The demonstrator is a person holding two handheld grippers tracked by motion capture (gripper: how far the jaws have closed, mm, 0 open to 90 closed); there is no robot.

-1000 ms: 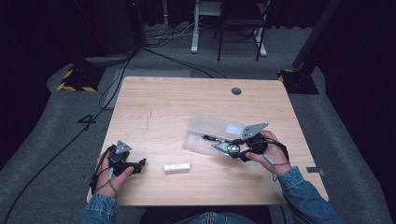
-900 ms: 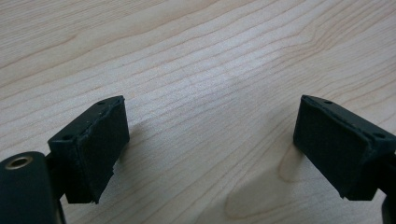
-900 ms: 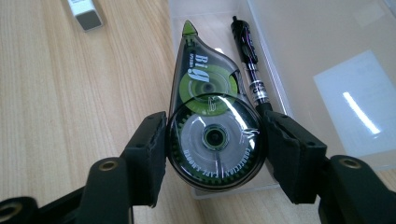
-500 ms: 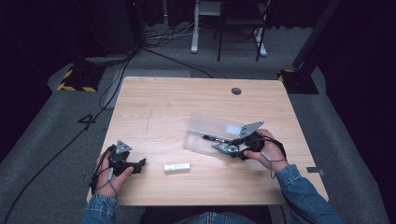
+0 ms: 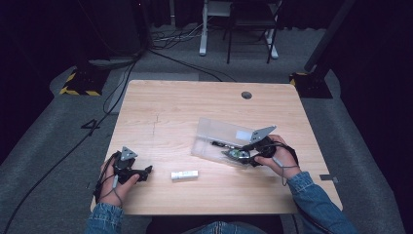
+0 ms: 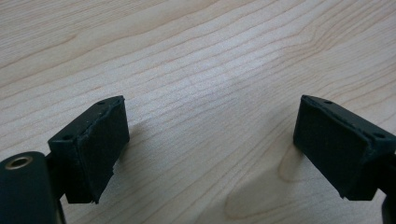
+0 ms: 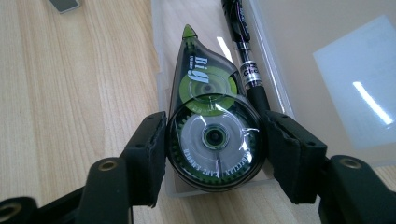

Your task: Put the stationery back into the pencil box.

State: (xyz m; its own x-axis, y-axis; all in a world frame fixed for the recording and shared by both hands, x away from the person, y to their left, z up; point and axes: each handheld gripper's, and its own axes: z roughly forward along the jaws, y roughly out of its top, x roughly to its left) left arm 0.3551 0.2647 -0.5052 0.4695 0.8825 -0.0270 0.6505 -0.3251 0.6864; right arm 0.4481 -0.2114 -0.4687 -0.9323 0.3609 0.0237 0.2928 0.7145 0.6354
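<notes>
Wooden table (image 5: pixel 195 105), clear case (image 5: pixel 221 139) holding correction tape (image 7: pixel 210 126), pen (image 7: pixel 245 56)

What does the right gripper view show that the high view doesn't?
Only the right gripper view gives the correction tape roller's lettering and gears, gripped between the right hand-held gripper's pads. Only the high view gives the left hand-held gripper, the small white stick and the floor. Both show the clear case and black pen.

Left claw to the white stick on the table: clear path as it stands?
Probably yes. The left claw is open and empty, and the white stick lies just beside it on bare table, nothing between them.
</notes>
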